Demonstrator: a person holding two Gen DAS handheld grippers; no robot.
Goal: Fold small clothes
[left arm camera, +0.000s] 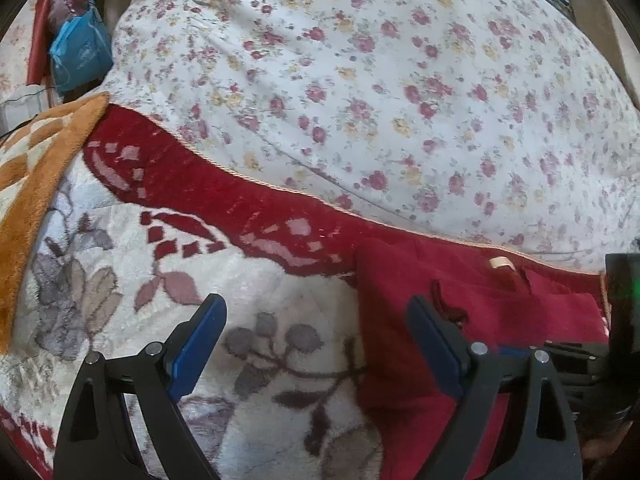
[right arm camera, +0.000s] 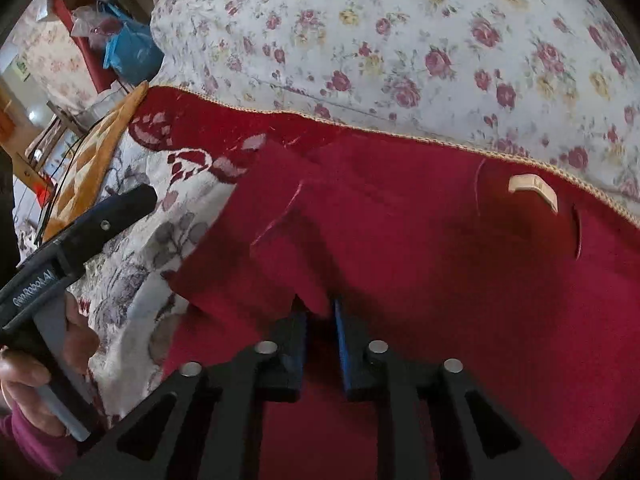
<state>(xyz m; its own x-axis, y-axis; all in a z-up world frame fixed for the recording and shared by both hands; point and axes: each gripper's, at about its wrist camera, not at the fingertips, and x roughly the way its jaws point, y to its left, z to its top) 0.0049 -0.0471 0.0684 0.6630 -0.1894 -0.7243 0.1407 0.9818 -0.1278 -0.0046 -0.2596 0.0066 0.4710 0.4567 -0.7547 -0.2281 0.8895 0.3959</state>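
Note:
A small red garment (right arm camera: 420, 248) with a beige neck label (right arm camera: 534, 192) lies on a plush floral blanket (left arm camera: 248, 280). In the left wrist view the garment (left arm camera: 480, 312) is at the lower right. My left gripper (left arm camera: 316, 312) is open and empty, its blue fingers astride the garment's left edge. My right gripper (right arm camera: 320, 312) is shut on a lifted flap of the red garment, which drapes over its fingertips. The left gripper also shows in the right wrist view (right arm camera: 100, 220), held by a hand.
A flowered white quilt (left arm camera: 380, 80) covers the far half of the bed. An orange checked blanket (left arm camera: 36, 168) lies at the left. A blue bag (left arm camera: 80, 56) and clutter sit beyond the bed's left edge.

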